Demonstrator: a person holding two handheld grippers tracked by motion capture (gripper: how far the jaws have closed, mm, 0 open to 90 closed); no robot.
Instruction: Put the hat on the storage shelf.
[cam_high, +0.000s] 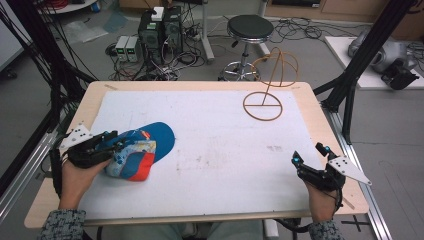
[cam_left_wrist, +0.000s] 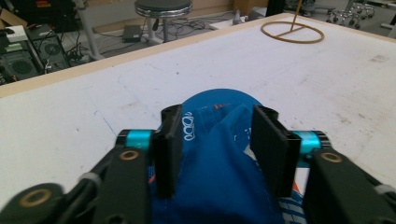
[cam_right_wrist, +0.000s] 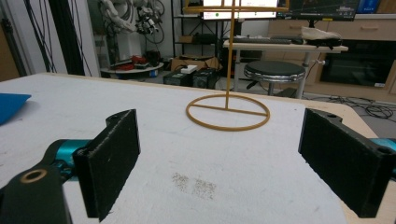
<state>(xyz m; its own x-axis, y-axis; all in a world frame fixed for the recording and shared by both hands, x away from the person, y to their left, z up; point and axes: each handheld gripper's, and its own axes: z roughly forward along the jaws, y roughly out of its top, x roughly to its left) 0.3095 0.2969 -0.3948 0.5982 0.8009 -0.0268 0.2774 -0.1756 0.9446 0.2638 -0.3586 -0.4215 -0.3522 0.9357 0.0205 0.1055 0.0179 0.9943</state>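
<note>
A blue cap (cam_high: 145, 147) with orange and patterned panels lies on the left of the white mat. My left gripper (cam_high: 116, 141) sits on its rear. In the left gripper view my left gripper (cam_left_wrist: 217, 140) has its jaws pressed in on a raised fold of the cap's blue cloth (cam_left_wrist: 219, 177). My right gripper (cam_high: 308, 153) rests open near the table's right front corner, with nothing between the jaws (cam_right_wrist: 219, 163). A thin yellow wire stand (cam_high: 270, 82) with a ring base rises at the back right of the mat, straight ahead of the right gripper (cam_right_wrist: 229, 60). The cap's brim tip (cam_right_wrist: 11, 105) shows at far left.
The white mat (cam_high: 215, 150) covers most of the wooden table (cam_high: 200, 85). Behind the table stand a black stool (cam_high: 250, 27) and computer boxes (cam_high: 160, 30) among floor cables. Black frame posts (cam_high: 362, 55) stand by the right edge.
</note>
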